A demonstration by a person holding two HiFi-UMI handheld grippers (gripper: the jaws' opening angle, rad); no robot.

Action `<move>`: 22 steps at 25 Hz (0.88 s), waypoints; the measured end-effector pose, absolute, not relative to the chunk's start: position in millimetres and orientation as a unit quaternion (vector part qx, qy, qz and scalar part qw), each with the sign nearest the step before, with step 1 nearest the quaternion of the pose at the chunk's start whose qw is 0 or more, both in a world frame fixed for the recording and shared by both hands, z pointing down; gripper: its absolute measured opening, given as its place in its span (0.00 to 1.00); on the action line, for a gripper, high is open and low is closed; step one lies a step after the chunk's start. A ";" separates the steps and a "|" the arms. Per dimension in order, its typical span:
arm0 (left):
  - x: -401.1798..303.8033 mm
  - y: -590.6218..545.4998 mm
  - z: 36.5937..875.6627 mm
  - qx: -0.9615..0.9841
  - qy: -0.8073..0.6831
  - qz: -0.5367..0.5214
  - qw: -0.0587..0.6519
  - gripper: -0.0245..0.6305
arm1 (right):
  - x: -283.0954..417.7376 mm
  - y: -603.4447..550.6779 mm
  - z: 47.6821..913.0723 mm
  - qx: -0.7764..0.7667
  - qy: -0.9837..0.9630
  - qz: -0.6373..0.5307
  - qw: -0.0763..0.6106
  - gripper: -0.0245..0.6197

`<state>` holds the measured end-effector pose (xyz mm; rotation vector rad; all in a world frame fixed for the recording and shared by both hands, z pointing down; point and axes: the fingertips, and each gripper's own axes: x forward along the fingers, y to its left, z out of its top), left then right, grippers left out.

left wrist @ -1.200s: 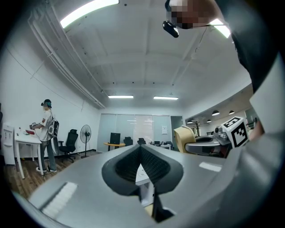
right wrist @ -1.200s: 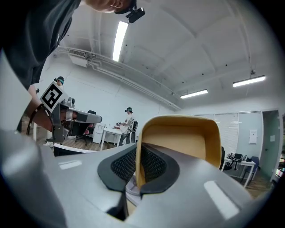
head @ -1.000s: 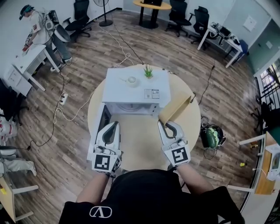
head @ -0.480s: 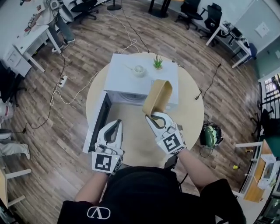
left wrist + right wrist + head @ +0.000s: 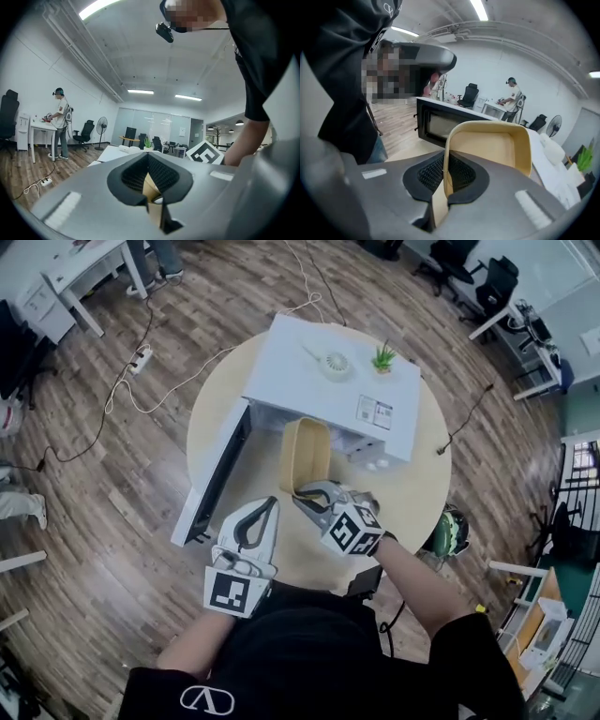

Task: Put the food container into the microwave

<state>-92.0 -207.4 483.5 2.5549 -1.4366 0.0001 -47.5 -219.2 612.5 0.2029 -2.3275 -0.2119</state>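
Note:
The tan food container (image 5: 306,454) stands on edge in front of the white microwave's (image 5: 319,381) open cavity. My right gripper (image 5: 302,493) is shut on its near rim. In the right gripper view the container (image 5: 492,145) rises above that gripper (image 5: 445,164), its hollow side facing the camera. The microwave door (image 5: 214,474) hangs open to the left and shows dark in the right gripper view (image 5: 440,124). My left gripper (image 5: 270,503) hovers over the round table (image 5: 412,484), just left of the right one. Its jaws (image 5: 148,157) are shut with nothing between them.
A small white fan-like object (image 5: 335,364) and a potted plant (image 5: 382,357) sit on the microwave top. A cable and power strip (image 5: 141,357) lie on the wood floor at the left. A green object (image 5: 448,531) rests beside the table's right edge. A person (image 5: 60,119) stands far off.
The right gripper has carried the container from the table's right side leftward to the front of the microwave opening. The left gripper has stayed near the table's front edge, shut.

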 end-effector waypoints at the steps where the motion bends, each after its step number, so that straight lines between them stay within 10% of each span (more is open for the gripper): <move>1: -93.6 -206.1 488.0 0.865 -0.490 0.000 0.111 0.04 | -48.9 -217.3 624.6 0.063 -0.911 -0.078 0.400 0.06; 22: -122.6 -179.5 554.0 0.835 -0.517 0.029 0.185 0.04 | -18.2 -367.1 763.3 0.132 -0.810 -0.091 0.564 0.06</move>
